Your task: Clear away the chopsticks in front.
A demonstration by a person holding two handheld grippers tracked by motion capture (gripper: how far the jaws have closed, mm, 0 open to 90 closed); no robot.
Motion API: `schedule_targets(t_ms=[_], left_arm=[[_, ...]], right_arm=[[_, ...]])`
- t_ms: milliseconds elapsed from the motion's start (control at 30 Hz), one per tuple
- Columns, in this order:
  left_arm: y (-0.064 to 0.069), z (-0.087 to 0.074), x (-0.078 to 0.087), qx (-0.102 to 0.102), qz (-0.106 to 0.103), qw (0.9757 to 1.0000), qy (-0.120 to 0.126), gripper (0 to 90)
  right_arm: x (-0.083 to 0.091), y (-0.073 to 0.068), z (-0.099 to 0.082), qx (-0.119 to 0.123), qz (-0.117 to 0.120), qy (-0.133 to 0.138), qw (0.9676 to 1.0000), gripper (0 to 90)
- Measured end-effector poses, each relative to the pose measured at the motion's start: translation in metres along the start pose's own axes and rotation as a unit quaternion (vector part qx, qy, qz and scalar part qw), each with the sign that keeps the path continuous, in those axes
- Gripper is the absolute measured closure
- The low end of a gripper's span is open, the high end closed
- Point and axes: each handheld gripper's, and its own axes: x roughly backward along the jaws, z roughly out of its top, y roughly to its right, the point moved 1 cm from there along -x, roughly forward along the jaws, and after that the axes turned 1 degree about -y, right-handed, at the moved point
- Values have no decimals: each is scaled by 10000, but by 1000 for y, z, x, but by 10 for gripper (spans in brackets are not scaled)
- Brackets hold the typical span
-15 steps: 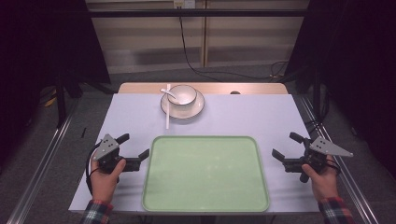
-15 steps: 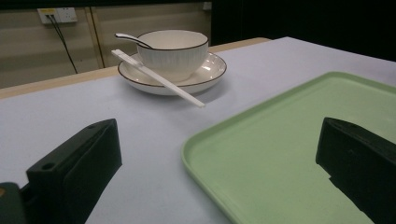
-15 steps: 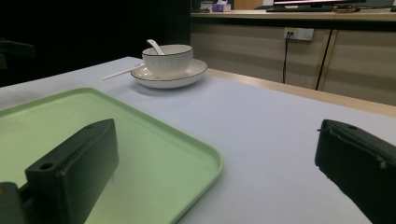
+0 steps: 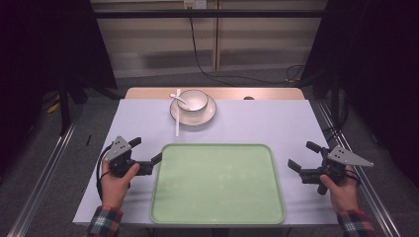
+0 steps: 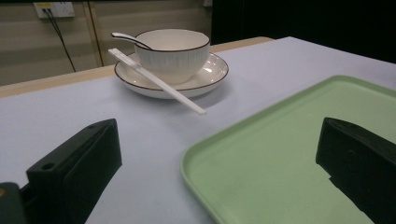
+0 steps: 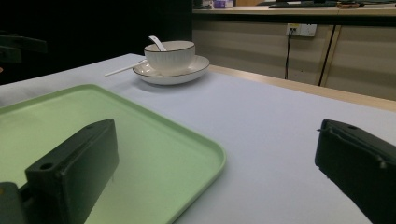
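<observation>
A pale green tray (image 4: 217, 217) (image 5: 261, 140) (image 6: 187, 140) lies in the middle of the table near the front edge, with nothing on it. At the far side a white bowl (image 4: 193, 99) (image 5: 172, 52) (image 6: 169, 54) with a spoon (image 4: 178, 98) (image 5: 128, 38) (image 6: 156, 43) in it stands on a white plate (image 4: 208, 114) (image 5: 210, 74) (image 6: 189, 70). A white chopstick (image 4: 177, 124) (image 5: 159, 83) (image 6: 123, 68) rests across the plate's left rim. My left gripper (image 4: 146, 152) is open at the tray's left edge. Right of the tray my right gripper (image 4: 304, 155) is open.
A light lilac cloth (image 4: 262, 121) covers the table, and a strip of wooden tabletop (image 4: 267, 93) shows along its far side. Metal rails (image 4: 37, 187) run along both sides on the floor. Cables (image 4: 207, 69) hang at the wall behind.
</observation>
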Motion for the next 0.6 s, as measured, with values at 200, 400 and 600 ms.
schedule_targets(t_ms=[200,400,600], left_arm=[[-11,14,-24,209,97,9996,-149,0],[-20,26,-48,263,208,9992,-202,0],[-26,34,-67,446,331,9978,-353,0]], right_arm=[[4,-1,0,-81,17,6,10000,0],[6,0,0,-63,36,41,10000,0],[6,1,0,-86,17,44,10000,0]])
